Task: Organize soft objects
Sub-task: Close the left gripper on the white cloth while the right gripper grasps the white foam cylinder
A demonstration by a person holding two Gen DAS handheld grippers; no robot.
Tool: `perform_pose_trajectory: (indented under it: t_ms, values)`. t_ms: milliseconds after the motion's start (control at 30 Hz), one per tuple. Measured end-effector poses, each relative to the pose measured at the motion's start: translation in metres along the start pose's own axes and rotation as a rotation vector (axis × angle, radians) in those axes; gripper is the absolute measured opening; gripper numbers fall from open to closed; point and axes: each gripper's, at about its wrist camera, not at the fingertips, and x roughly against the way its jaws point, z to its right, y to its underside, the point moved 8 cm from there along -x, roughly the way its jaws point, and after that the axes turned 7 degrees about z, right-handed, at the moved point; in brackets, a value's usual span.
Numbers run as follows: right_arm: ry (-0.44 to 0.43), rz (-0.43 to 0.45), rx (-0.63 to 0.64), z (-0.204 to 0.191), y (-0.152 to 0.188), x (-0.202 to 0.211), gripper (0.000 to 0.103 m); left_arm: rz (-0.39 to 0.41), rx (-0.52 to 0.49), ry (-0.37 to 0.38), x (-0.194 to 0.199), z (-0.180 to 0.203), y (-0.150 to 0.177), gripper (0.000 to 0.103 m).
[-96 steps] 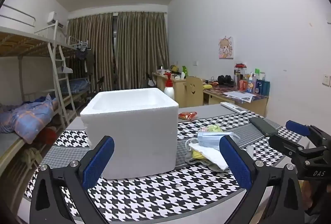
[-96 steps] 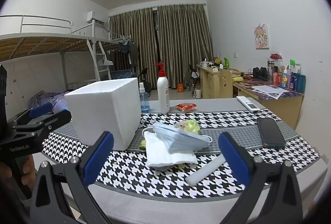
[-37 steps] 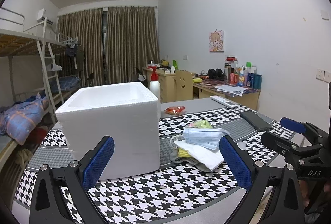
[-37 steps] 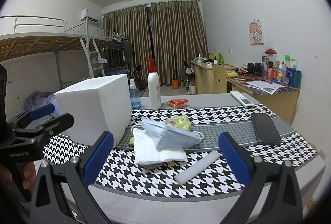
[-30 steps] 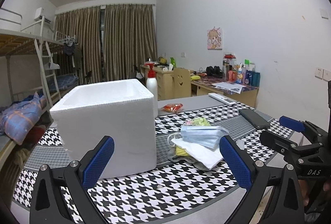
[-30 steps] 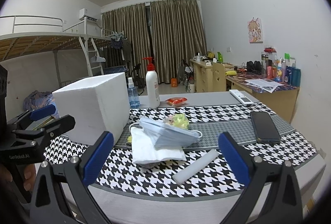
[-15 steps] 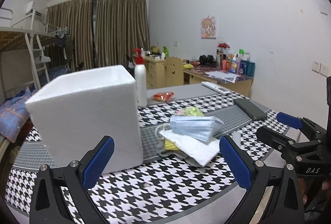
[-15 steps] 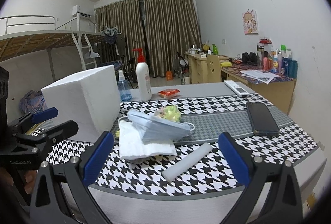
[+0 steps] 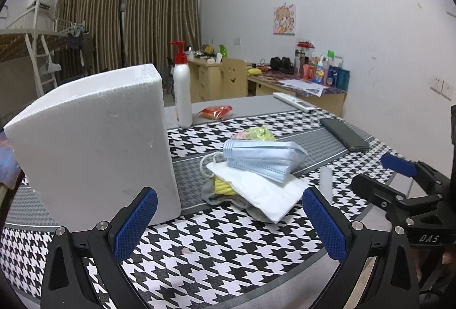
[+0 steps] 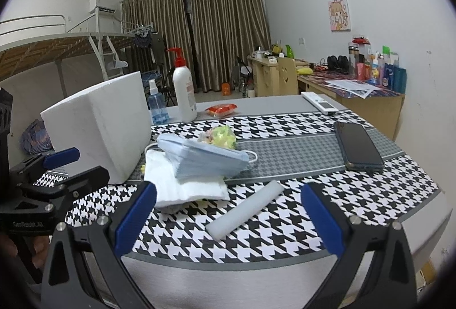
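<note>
Nothing sorted yet. At left, white foam box [image 9: 94, 143] on the houndstooth table [image 9: 228, 246], inside hidden. Just beside it to the right, the soft heap: blue masks [image 9: 262, 159] atop white cloth [image 9: 265, 192], yellow bits beneath. Farther right, foam stick [image 10: 245, 213], then phone [image 10: 357, 148]. Left gripper [image 9: 228, 223] spread wide, empty; right gripper [image 10: 228, 219] likewise spread, empty. Whole pile left to move.
</note>
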Motion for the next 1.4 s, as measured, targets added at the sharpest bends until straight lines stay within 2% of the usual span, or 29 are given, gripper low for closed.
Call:
perform_pose_trajectory:
  t_ms: [400,533,700,1100,1133,1300,1400]
  values:
    - [0.018,-0.034,-0.010,0.011,0.007,-0.013,0.102,-0.070,0.051,0.047,-0.024,0.004,0.009,0.102]
    - [0.025,-0.046,-0.020,0.016,0.010,-0.016,0.102,-0.118,0.082,0.084,-0.033,0.008,0.016,0.101]
    - [0.037,-0.069,-0.029,0.021,0.015,-0.021,0.102,-0.164,0.113,0.123,-0.044,0.013,0.023,0.093]
    - [0.040,-0.090,-0.052,0.029,0.020,-0.029,0.102,-0.288,0.185,0.179,-0.065,0.022,0.041,0.067]
    - [0.043,-0.094,-0.053,0.030,0.021,-0.029,0.102,-0.295,0.183,0.181,-0.066,0.024,0.041,0.062]
    - [0.062,-0.112,-0.061,0.035,0.022,-0.034,0.102,-0.299,0.184,0.199,-0.070,0.027,0.041,0.056]
    - [0.063,-0.114,-0.064,0.037,0.022,-0.035,0.102,-0.294,0.192,0.205,-0.071,0.028,0.038,0.046]
